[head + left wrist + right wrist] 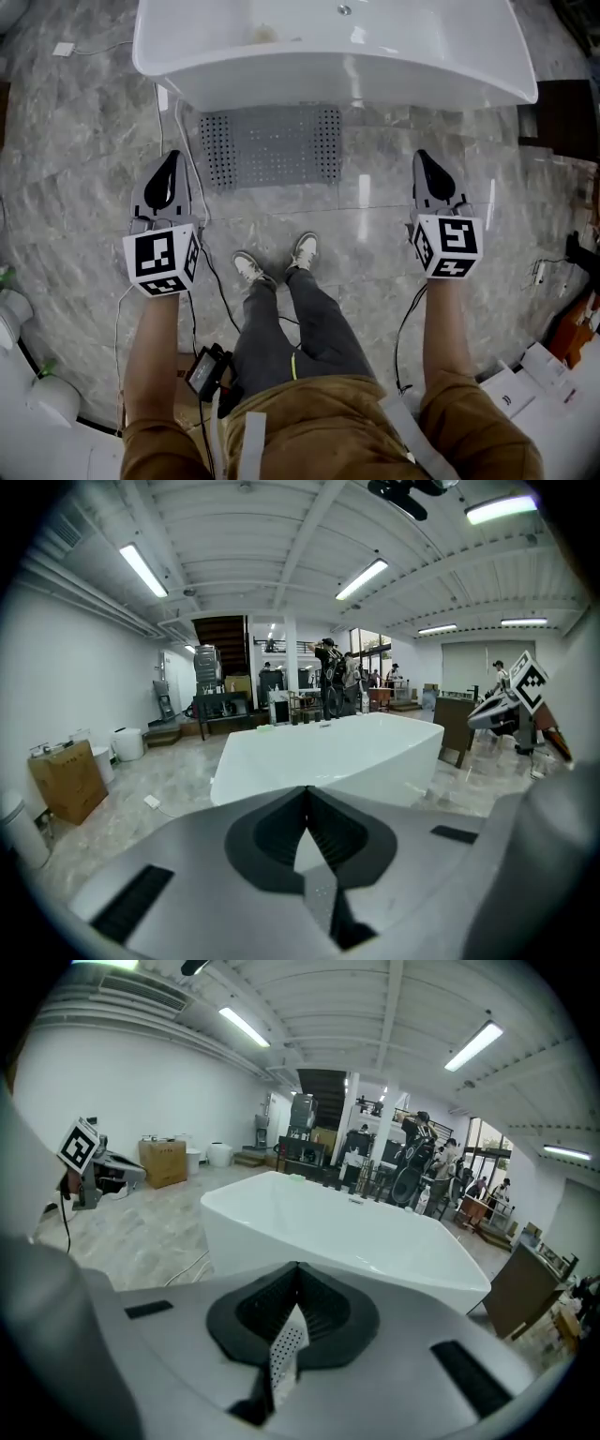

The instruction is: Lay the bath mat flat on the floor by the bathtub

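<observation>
Bath mat [272,147] flat beside bathtub [328,56], open floor [361,234] around; left gripper [172,156], right gripper [422,154] fingers pressed together.

Camera setup, quick rundown: the head view sits on the person's head and points steeply down, so you see the floor [84,187] and their legs [300,328] from above, with the bathtub [337,80] across the top edge. The left gripper [170,161] view and the right gripper [424,159] view each ride low on their own gripper. They face roughly level along the jaws, straight at the bathtub's near side from close by, with the ceiling [281,536] filling the top. All three share the bathtub. The gripper views also catch each other: the right gripper sits at the left view's right edge, and the left gripper at the right view's left edge
</observation>
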